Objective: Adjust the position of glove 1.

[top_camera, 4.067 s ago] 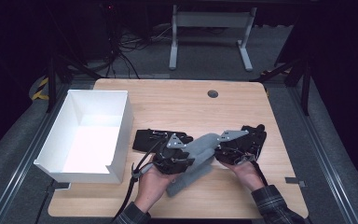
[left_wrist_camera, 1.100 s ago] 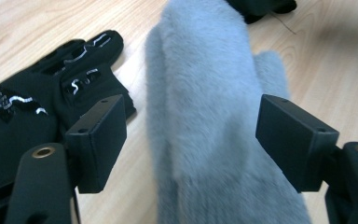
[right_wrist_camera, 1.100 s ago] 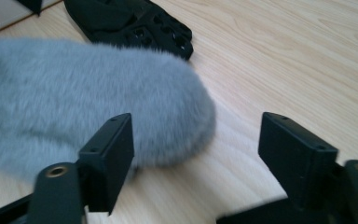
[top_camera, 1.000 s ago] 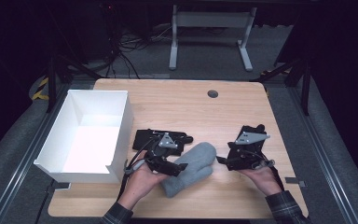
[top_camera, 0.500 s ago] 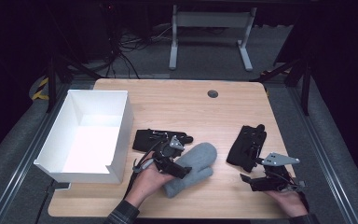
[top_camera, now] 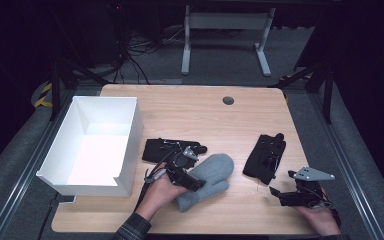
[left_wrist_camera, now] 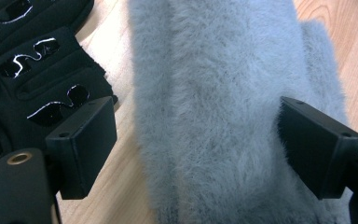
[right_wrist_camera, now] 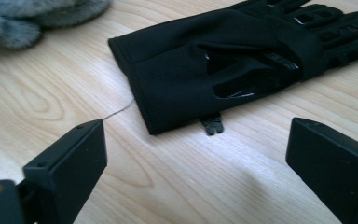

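Note:
A fluffy grey mitten (top_camera: 207, 180) lies flat on the wooden table, near the front middle. My left gripper (top_camera: 187, 172) sits low over its left side, open; in the left gripper view the jaws straddle the mitten (left_wrist_camera: 223, 107), with bare wood between the left pad and the fur. One black glove (top_camera: 165, 149) lies just behind the mitten, a second black glove (top_camera: 266, 157) to its right. My right gripper (top_camera: 285, 195) is at the front right, open, its jaws having just been opening with nothing between them. It faces that glove's cuff (right_wrist_camera: 223, 65).
An empty white box (top_camera: 130, 135) stands at the table's left side. A round grommet hole (top_camera: 228, 100) sits near the far edge. Bare wood lies between the mitten and the right glove and along the back of the table.
My right gripper has drawn back from the mitten to the front right corner, past the right glove. The mitten, earlier held up between both grippers, now lies flat under the left gripper.

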Demonstrator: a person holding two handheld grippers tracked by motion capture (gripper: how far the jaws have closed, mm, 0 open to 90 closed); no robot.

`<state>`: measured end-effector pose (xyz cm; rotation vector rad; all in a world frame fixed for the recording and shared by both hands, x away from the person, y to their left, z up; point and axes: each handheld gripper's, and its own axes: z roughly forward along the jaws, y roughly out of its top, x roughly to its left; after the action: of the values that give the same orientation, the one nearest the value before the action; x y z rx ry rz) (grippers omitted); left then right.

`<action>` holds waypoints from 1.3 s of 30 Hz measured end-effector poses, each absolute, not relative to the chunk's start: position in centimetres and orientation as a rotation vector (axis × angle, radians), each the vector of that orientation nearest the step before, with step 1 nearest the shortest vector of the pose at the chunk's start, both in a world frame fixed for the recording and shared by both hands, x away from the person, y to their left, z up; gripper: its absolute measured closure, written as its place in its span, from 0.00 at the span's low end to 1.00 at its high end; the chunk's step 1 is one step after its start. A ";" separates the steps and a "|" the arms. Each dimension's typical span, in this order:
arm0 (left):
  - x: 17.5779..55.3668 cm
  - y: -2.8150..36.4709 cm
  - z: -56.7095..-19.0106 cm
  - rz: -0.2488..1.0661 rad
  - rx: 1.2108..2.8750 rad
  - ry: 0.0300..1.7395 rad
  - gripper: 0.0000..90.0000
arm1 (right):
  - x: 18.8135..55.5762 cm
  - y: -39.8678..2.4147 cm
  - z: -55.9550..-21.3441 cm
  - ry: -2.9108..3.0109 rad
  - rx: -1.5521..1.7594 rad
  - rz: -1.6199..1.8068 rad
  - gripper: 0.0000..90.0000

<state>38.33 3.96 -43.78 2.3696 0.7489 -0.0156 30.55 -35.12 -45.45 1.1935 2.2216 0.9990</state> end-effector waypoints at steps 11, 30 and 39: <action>38.6 3.0 -42.2 0.040 2.350 0.708 0.19 | 30.8 -35.8 -46.6 2.249 1.202 0.972 0.01; 39.9 0.8 -44.5 -0.082 2.451 0.711 0.18 | 31.3 -35.4 -47.1 2.293 1.194 0.940 0.00; 40.1 1.1 -44.8 -0.203 2.405 0.700 0.39 | 31.3 -35.4 -47.1 2.298 1.191 0.942 0.00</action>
<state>40.11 1.12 -44.81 2.4055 0.7004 -0.2029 31.32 -35.36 -47.08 1.1907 2.2978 0.9417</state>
